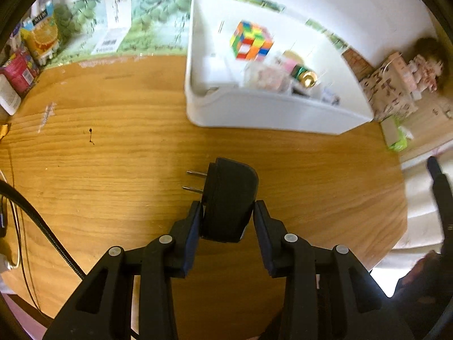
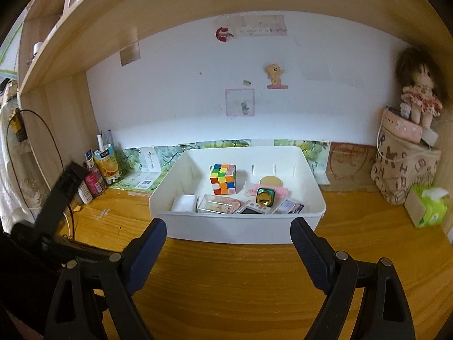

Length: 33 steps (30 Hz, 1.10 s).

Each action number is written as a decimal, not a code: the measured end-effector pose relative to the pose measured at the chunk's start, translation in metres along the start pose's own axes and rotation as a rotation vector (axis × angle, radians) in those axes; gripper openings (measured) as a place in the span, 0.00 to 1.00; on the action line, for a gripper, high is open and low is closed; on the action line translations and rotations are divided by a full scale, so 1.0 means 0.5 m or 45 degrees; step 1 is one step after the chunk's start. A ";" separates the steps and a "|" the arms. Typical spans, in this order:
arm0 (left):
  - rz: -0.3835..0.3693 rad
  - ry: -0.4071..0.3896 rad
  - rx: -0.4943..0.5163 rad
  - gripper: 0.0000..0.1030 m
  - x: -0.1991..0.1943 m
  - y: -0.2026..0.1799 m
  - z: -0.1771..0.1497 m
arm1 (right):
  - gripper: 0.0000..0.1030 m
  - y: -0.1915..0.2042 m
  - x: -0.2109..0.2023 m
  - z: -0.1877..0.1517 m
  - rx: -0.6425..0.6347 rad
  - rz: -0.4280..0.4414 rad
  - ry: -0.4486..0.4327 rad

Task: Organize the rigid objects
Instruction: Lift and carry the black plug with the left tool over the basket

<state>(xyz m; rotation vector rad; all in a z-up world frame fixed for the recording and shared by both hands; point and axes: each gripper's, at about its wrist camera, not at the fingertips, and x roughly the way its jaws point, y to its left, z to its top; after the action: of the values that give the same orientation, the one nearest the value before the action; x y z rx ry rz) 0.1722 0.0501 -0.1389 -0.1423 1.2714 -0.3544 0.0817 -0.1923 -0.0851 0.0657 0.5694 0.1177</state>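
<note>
My left gripper (image 1: pixel 228 208) is shut on a black plug adapter (image 1: pixel 230 198), its two metal prongs pointing left, held above the wooden desk (image 1: pixel 113 147). A white bin (image 1: pixel 271 113) stands ahead and to the right; it holds a colourful puzzle cube (image 1: pixel 251 40), a green and gold bottle (image 1: pixel 304 76) and several small boxes. In the right wrist view my right gripper (image 2: pixel 228 235) is open and empty, just in front of the bin's (image 2: pixel 237 228) front wall. The cube (image 2: pixel 223 179) and the bottle (image 2: pixel 265 197) lie inside.
Juice cartons and bottles (image 2: pixel 102 170) stand at the back left. A printed fabric bag (image 2: pixel 405 167) with a doll (image 2: pixel 419 96) on top and a green tissue pack (image 2: pixel 430 206) sit at the right. Cables (image 1: pixel 34 215) run along the desk's left side.
</note>
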 end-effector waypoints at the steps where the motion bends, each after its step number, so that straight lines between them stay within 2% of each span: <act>1: -0.009 -0.012 -0.019 0.39 -0.011 -0.008 -0.001 | 0.87 -0.007 -0.002 0.002 -0.011 0.009 -0.001; 9: -0.064 -0.120 -0.031 0.39 -0.061 -0.090 0.018 | 0.87 -0.060 -0.013 0.005 -0.077 0.062 0.009; 16: -0.066 -0.252 -0.010 0.39 -0.089 -0.152 0.077 | 0.87 -0.115 -0.025 0.005 -0.117 0.091 0.036; 22: -0.050 -0.343 -0.041 0.39 -0.078 -0.178 0.136 | 0.87 -0.168 -0.020 0.003 -0.100 0.105 0.090; 33: -0.004 -0.456 -0.126 0.39 0.002 -0.185 0.212 | 0.87 -0.246 0.035 -0.039 -0.017 0.171 0.306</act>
<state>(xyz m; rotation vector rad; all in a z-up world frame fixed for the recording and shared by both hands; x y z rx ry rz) 0.2566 -0.0465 -0.0811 -0.2793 0.9343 -0.2548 0.0974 -0.3114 -0.1224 0.0770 0.8039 0.2623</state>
